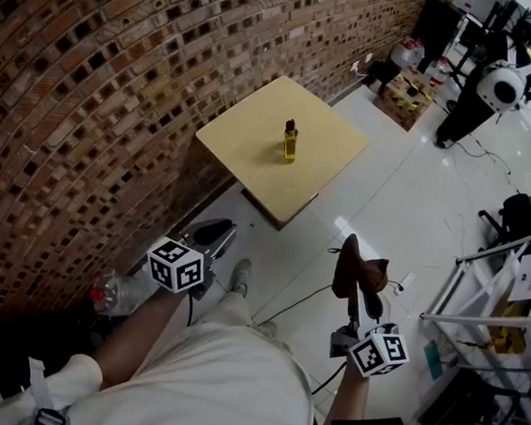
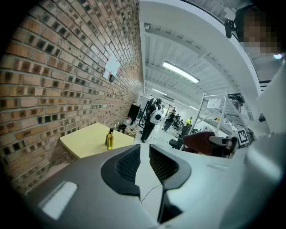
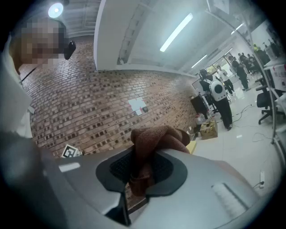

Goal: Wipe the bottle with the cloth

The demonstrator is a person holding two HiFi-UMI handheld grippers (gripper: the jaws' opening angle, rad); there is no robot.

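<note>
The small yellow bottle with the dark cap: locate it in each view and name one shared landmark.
Head view: small yellow bottle stands upper centre, on the pale square table.
Left gripper view: bottle left of centre, on that table.
Right gripper view: not in it.
Shared landmark: the brick wall.

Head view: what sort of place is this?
Probably a lab or workshop hall: a brick wall, metal racking, an office chair and a loose cable on the white floor.

Pale square table (image 1: 246,129), small yellow bottle (image 1: 289,145) upright near its middle (dark cap)
</note>
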